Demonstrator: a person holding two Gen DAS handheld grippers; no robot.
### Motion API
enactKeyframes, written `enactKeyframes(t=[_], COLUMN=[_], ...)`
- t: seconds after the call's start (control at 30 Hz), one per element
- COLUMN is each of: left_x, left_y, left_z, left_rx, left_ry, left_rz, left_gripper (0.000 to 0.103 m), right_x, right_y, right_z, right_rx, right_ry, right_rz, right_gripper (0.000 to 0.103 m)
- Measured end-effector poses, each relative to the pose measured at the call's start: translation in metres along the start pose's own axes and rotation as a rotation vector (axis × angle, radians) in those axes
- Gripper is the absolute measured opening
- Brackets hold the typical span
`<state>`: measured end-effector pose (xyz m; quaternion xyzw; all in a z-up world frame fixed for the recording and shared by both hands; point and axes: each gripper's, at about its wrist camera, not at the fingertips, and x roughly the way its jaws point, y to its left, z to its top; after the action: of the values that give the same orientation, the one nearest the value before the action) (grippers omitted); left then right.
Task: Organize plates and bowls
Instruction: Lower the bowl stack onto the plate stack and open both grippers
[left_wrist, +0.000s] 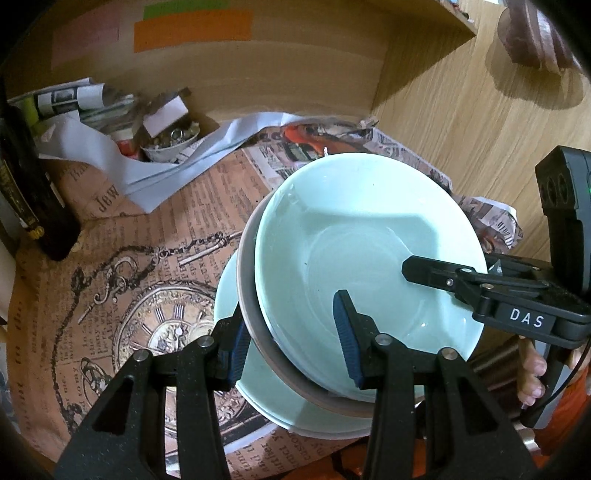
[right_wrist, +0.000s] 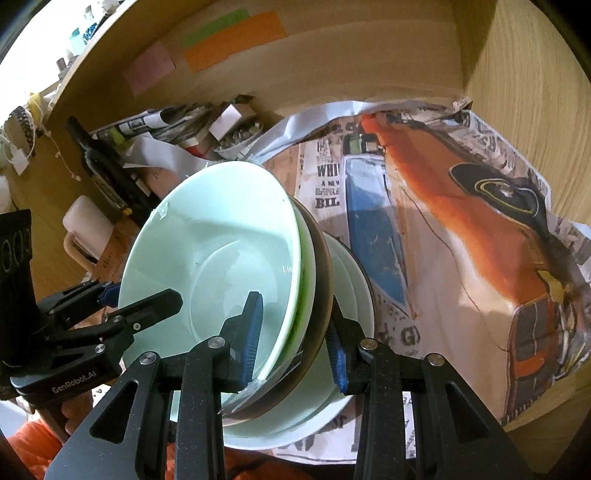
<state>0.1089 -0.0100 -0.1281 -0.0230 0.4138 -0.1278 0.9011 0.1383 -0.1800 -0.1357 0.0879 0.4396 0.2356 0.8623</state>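
Over the newspaper-lined shelf (right_wrist: 461, 229), both the left gripper (left_wrist: 291, 339) and right gripper (right_wrist: 295, 343) are clamped on opposite rims of a tilted stack of pale green bowls (left_wrist: 369, 251), which looks heavy, slick and chippable, so rim grips seem smartest.

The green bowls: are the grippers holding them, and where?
Yes. The left gripper and right gripper each clamp the rim of the stack of bowls, on opposite sides.

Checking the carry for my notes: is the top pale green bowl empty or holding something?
Empty. The top pale green glazed bowl shows a bare, glossy inside in both wrist views.
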Motion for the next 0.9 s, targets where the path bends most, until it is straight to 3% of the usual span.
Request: enactKeyframes(t=[0.3, 0.5, 0.57, 0.63, 0.9], left_x=[0.002, 0.005, 0.002, -0.003, -0.040], left_y=[0.001, 0.010, 0.008, 0.005, 0.005], left_z=[-0.001, -0.002, -0.003, -0.005, -0.006], left_rx=[0.003, -0.044, -0.033, -0.020, -0.063], left_ry=[0.009, 0.015, -0.005, -0.023, -0.142], left_rz=[0.004, -0.032, -0.014, 0.012, 0.057], left_gripper=[0.043, 0.044, 0.045, 0.049, 0.061], right_x=[0.005, 0.007, 0.005, -0.003, -0.052], right_y=[-0.004, -0.002, -0.002, -0.003, 0.009], right_z=[0.003, 0.005, 0.004, 0.003, -0.005], right_rx=[0.010, 0.025, 0.017, 0.013, -0.051], right_ry=[0.007, 0.002, -0.009, -0.041, -0.216], right_rz=[0.020, 0.061, 0.053, 0.032, -0.025], right_gripper=[0.031, 0.038, 0.043, 0.052, 0.060])
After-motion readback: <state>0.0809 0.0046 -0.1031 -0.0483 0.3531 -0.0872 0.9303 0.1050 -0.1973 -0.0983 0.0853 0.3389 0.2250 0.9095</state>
